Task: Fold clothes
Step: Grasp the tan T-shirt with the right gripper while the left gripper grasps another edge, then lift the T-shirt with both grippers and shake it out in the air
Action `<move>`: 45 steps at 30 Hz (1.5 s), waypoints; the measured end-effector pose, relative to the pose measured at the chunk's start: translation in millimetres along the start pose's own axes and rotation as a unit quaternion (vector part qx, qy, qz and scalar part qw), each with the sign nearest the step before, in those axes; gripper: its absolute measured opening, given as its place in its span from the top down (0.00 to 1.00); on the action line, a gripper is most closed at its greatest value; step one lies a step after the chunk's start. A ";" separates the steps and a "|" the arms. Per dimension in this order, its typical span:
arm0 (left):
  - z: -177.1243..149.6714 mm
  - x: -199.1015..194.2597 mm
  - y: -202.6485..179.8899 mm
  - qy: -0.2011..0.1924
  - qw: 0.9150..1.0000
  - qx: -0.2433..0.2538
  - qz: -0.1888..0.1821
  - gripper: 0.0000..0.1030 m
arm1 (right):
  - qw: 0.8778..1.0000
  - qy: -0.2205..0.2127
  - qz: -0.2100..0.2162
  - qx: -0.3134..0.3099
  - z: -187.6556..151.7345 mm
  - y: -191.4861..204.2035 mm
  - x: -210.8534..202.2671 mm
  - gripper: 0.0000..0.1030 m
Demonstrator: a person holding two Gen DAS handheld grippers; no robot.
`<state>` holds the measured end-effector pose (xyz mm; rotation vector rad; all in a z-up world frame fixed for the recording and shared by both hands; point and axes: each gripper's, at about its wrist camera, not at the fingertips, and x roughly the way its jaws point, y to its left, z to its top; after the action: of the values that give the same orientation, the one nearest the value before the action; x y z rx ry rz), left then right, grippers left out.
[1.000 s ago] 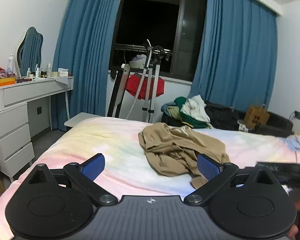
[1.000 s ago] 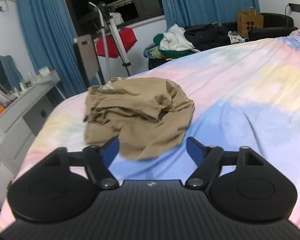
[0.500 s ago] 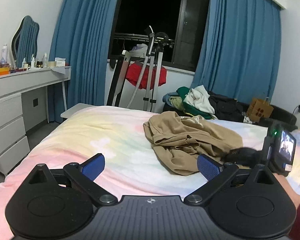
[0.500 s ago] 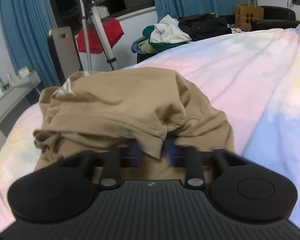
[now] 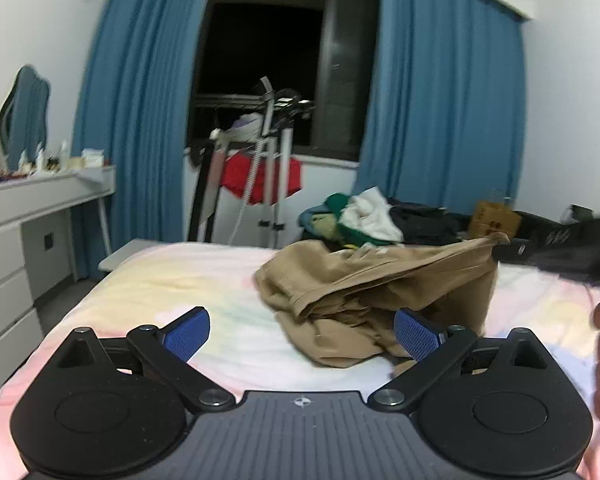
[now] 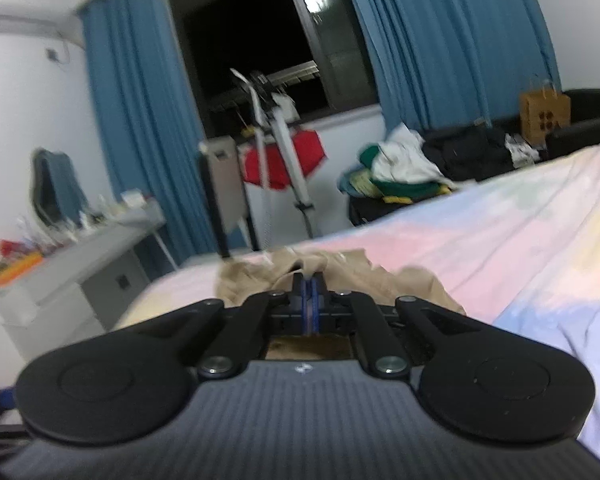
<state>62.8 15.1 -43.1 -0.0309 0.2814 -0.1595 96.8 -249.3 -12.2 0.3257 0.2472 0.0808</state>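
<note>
Tan garment [image 5: 364, 292] crumpled on bed [image 5: 172, 280]; right gripper [image 6: 309, 309] clenched on its edge, raised. Left gripper [image 5: 300, 332] released, empty: should pinch opposite edge, then spread flat.

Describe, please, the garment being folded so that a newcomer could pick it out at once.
Start at the bed with the pastel tie-dye sheet. On it lies a crumpled tan garment, one corner lifted by the right gripper. Unlike the mixed-colour clothes pile behind the bed, it is plain tan and alone on the sheet.
</note>
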 end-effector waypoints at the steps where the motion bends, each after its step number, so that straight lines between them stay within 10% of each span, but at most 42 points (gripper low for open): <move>1: -0.6 -3.0 -5.2 0.000 1.000 0.005 -0.003 0.03 | 1.000 -0.006 0.007 0.001 2.9 2.1 -13.1 0.95; 10: -21.3 -12.5 -45.8 0.020 0.997 0.072 -0.007 0.04 | 0.997 -0.041 0.042 0.050 1.2 -16.9 -89.8 0.96; 19: -56.7 67.4 -88.2 0.093 0.986 0.135 -0.038 0.28 | 0.994 -0.036 0.058 0.089 -7.5 -48.1 -102.8 0.95; 25: -56.3 115.3 -95.2 0.048 0.992 0.119 -0.019 0.37 | 0.996 -0.019 0.038 0.080 -18.4 -58.4 -86.6 0.95; 29: -48.2 136.4 -90.9 0.034 0.993 0.106 -0.029 0.92 | 0.998 0.002 0.020 0.059 -25.7 -64.6 -68.3 0.95; 41: 10.3 70.6 -60.6 -0.059 0.997 0.015 -0.052 0.98 | 0.993 0.104 0.019 0.058 -39.6 -72.7 -26.4 0.90; 45: 26.0 33.4 -57.6 -0.083 0.995 0.004 -0.062 0.98 | 0.994 0.104 0.003 -0.030 -43.8 -45.5 -26.5 0.60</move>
<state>93.0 -46.9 -24.3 -0.0529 0.1129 -0.2798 61.8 -282.0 -61.2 0.2583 0.4491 0.1273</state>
